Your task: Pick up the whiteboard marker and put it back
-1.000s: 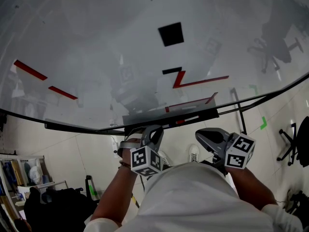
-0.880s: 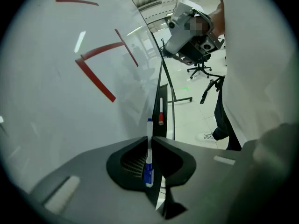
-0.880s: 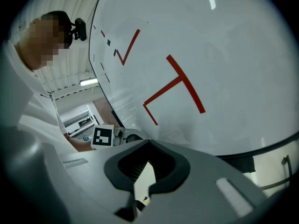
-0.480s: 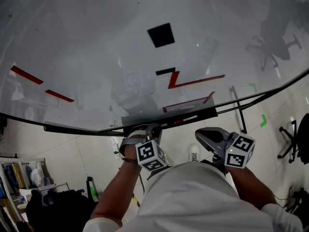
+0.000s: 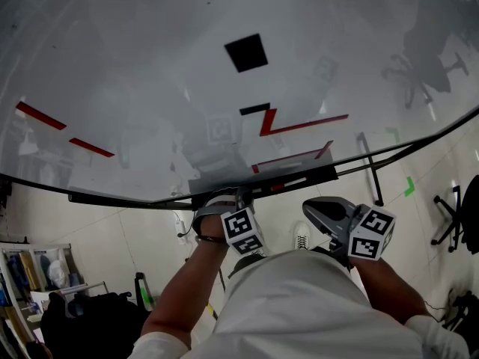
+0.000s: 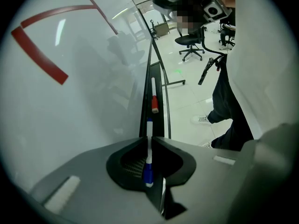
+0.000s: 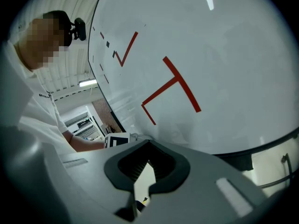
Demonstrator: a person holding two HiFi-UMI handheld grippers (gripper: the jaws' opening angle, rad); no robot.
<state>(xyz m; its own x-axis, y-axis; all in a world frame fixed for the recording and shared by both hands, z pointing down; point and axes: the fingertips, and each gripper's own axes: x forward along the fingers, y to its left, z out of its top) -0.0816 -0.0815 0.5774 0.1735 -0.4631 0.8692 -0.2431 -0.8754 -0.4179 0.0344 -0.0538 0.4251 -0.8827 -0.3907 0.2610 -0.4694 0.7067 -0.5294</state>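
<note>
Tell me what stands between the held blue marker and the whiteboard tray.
Nothing visible does. The left gripper is shut on the blue marker, which points along the tray. A red marker lies on the tray just past its tip, so that spot is taken.

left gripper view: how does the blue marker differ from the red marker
The blue marker is clamped in the shut jaws of the left tool; the red marker lies free on the tray. The blue marker's cap is blue, the red marker's red. Both have white barrels and run along the tray.
</note>
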